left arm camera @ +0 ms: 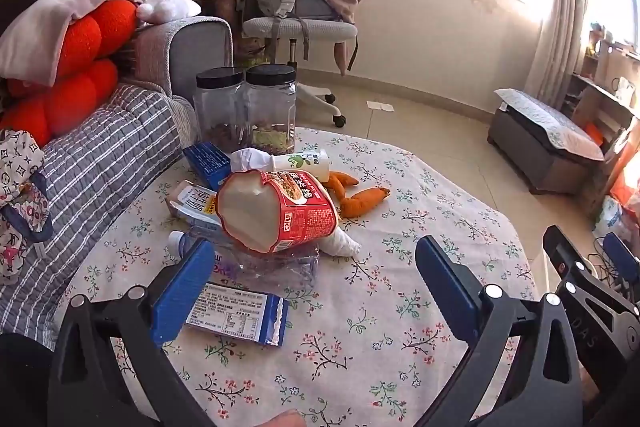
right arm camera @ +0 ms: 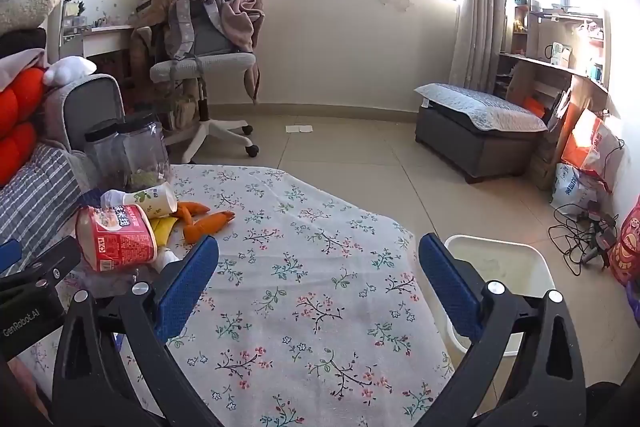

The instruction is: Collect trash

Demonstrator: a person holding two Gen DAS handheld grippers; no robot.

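Observation:
A pile of trash lies on the floral tablecloth [left arm camera: 360,339]: a red noodle cup [left arm camera: 280,211] on its side, a crushed clear plastic bottle [left arm camera: 272,263], a flat blue-and-white carton [left arm camera: 240,315], a blue box [left arm camera: 208,163], a white paper cup [left arm camera: 304,163] and crumpled tissue [left arm camera: 340,245]. My left gripper [left arm camera: 316,291] is open and empty, just short of the bottle and carton. My right gripper [right arm camera: 318,283] is open and empty over bare tablecloth [right arm camera: 304,307], right of the noodle cup [right arm camera: 116,239]. A white bin [right arm camera: 500,275] stands on the floor by the table's right edge.
Two black-lidded clear jars [left arm camera: 248,107] stand at the table's back left. An orange plush toy [left arm camera: 360,199] lies behind the pile. A sofa with a striped cover [left arm camera: 100,167] borders the table's left. An office chair [right arm camera: 204,67], a grey bench [right arm camera: 476,131] and floor cables [right arm camera: 580,235] lie beyond.

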